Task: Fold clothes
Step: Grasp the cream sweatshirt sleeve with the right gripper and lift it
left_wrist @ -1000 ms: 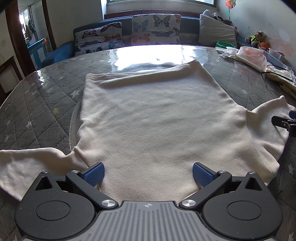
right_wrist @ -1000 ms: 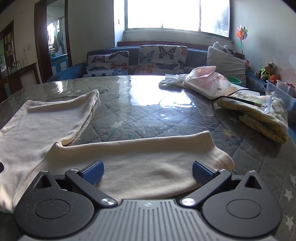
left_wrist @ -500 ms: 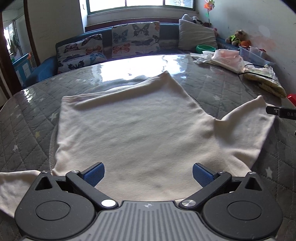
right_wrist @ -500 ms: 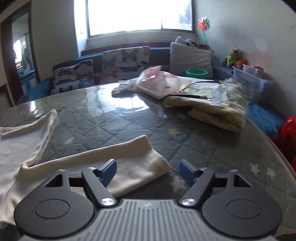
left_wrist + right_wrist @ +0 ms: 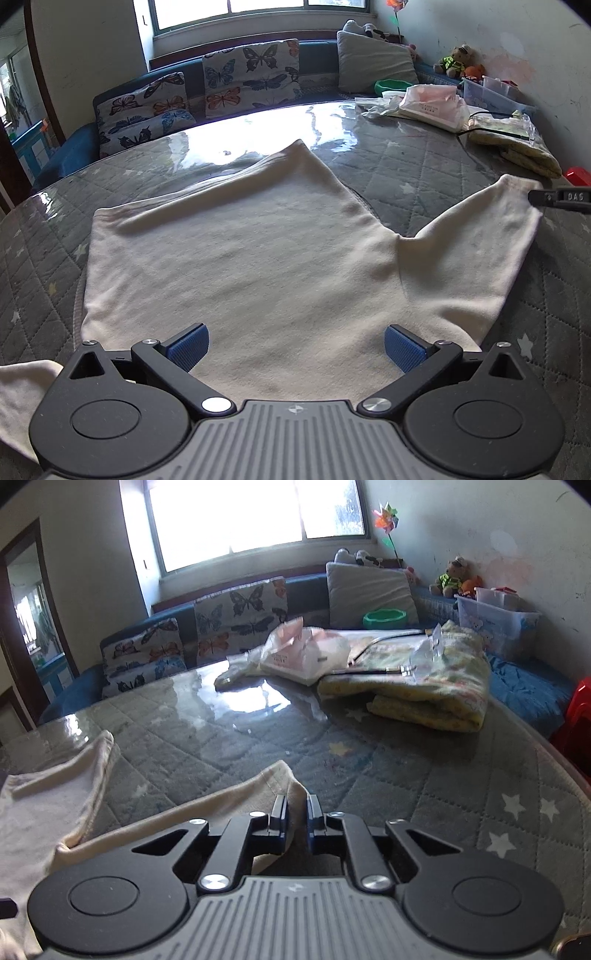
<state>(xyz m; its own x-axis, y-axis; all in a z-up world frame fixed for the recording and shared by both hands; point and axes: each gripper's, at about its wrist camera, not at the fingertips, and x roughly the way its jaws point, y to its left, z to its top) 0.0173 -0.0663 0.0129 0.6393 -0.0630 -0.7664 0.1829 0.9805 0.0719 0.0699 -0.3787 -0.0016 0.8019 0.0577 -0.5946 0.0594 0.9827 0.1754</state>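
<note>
Jaws of the right gripper (image 5: 296,821) are pinched together on the cuff of a cream sleeve (image 5: 207,812), the fabric bunched between the two black fingers, while the jaws of the left gripper (image 5: 295,349) stand wide apart with their blue pads (image 5: 187,346) poised over the near edge of the garment and gripping nothing. The cream sweater (image 5: 236,266) lies spread flat on a grey quilted surface (image 5: 424,177) patterned with small stars under a glossy clear cover. Its body runs away from the left gripper, one sleeve trailing off at the near left and the other stretched out to the right, where the tip of the right gripper (image 5: 559,198) meets its cuff. Whether that sleeve end is lifted off the surface or resting on it is hard to tell from either view. Farther along the surface, well apart from the sweater, sit a folded yellow blanket (image 5: 424,686) with a black cable across it and a crumpled pink-and-white plastic bag (image 5: 303,653). Behind them a blue sofa carries butterfly-print cushions (image 5: 251,79) and a plain grey pillow (image 5: 369,590), below a bright window (image 5: 251,513).
</note>
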